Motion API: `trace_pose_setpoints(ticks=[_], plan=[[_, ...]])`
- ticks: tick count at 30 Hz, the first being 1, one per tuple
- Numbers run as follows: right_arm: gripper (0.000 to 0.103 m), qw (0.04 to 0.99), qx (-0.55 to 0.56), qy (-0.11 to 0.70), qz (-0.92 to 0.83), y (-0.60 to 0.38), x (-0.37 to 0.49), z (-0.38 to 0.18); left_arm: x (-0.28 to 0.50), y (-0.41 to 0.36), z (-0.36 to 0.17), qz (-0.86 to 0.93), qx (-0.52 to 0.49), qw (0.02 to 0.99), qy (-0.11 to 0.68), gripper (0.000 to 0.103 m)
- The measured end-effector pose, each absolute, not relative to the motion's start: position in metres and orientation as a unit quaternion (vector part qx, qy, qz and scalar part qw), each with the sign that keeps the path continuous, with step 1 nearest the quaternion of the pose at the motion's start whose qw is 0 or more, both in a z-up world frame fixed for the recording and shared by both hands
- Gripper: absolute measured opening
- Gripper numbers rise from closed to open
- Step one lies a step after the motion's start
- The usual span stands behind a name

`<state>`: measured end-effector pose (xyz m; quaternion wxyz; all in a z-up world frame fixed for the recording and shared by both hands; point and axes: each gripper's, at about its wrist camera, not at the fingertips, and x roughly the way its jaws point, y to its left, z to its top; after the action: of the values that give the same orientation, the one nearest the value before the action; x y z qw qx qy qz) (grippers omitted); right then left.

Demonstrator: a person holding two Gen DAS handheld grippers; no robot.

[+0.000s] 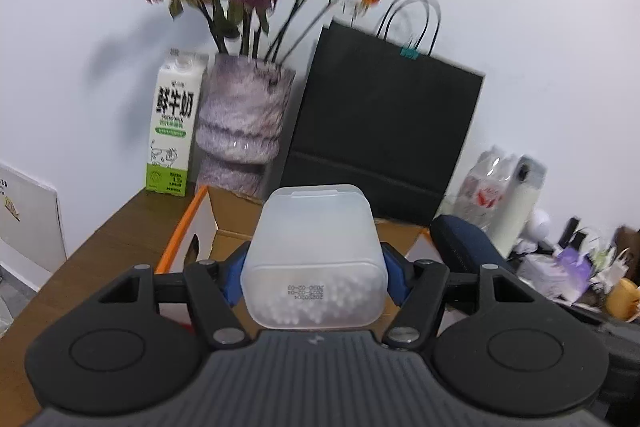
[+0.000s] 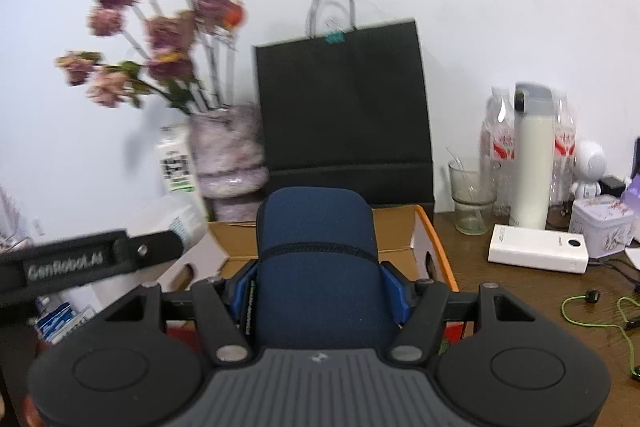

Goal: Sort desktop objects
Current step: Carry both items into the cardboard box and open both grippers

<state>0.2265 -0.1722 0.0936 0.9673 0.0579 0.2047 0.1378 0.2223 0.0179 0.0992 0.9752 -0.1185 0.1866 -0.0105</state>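
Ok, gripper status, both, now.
Left gripper: closed on the translucent plastic box of white beads.
Right gripper: closed on the dark blue zip case.

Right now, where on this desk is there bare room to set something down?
Bare wood shows on the desk's left end, between the milk carton and the cardboard box, and in front of the white power bank beside the green cable. The far right, around the tin and bottles, is crowded.

A blue case (image 2: 316,267) is clamped in the right claw (image 2: 320,291). An open cardboard box (image 2: 400,231) is seen just beyond the claw, with a black bag (image 2: 344,99) behind.
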Motion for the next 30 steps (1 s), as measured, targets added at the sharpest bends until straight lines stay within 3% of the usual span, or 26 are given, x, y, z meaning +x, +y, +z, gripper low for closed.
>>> trace_pose_setpoints(ticks=[12,22,30], plan=[[0.062,0.959,0.020,0.263,0.105,-0.165,0.311,0.054,0.290,0.035,0.059,0.029,-0.101,0.959,0.264,0.066],[0.062,0.967,0.000,0.224,0.119,-0.155,0.313,0.070,0.300,0.037,0.046,0.045,-0.105,0.945,0.308,0.067],[0.062,0.934,0.013,0.329,0.137,-0.153,0.343,0.032,0.299,0.032,0.040,0.051,-0.075,0.939,0.332,0.067]])
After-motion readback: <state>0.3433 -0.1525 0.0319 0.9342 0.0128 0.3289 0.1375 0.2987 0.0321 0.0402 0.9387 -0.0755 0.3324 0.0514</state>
